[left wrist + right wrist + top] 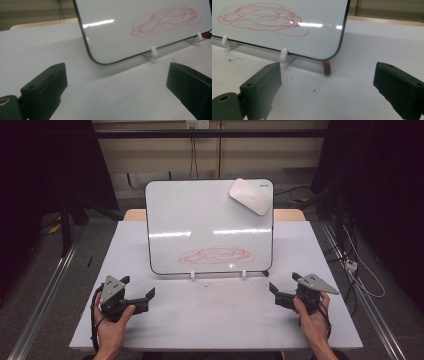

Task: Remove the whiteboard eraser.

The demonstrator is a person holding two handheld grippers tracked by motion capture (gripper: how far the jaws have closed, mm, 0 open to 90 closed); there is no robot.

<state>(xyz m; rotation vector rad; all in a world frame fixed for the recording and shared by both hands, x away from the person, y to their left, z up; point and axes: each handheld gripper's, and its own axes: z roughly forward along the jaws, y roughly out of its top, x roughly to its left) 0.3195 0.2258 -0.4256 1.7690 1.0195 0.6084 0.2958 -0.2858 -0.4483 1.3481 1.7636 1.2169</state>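
A whiteboard [200, 215] stands tilted back on the white table [215, 320], held by two white clips [153, 51]. Low on it is a red scribble [214, 254], also in the left gripper view [166, 21] and the right gripper view [262, 18]. A white eraser [251, 196] sticks to the board's upper right corner. A red marker end [327, 67] pokes out from behind the board's lower right corner [265, 272]. My left gripper [137, 286] rests open at the front left, apart from the board. My right gripper [284, 281] is open at the front right, facing the marker end.
Small dark specks [233, 59] lie on the table in front of the board. Metal rails [45, 290] run along the floor on both sides, and cables [357, 265] lie on the floor to the right. A wooden surface [135, 214] shows behind the table.
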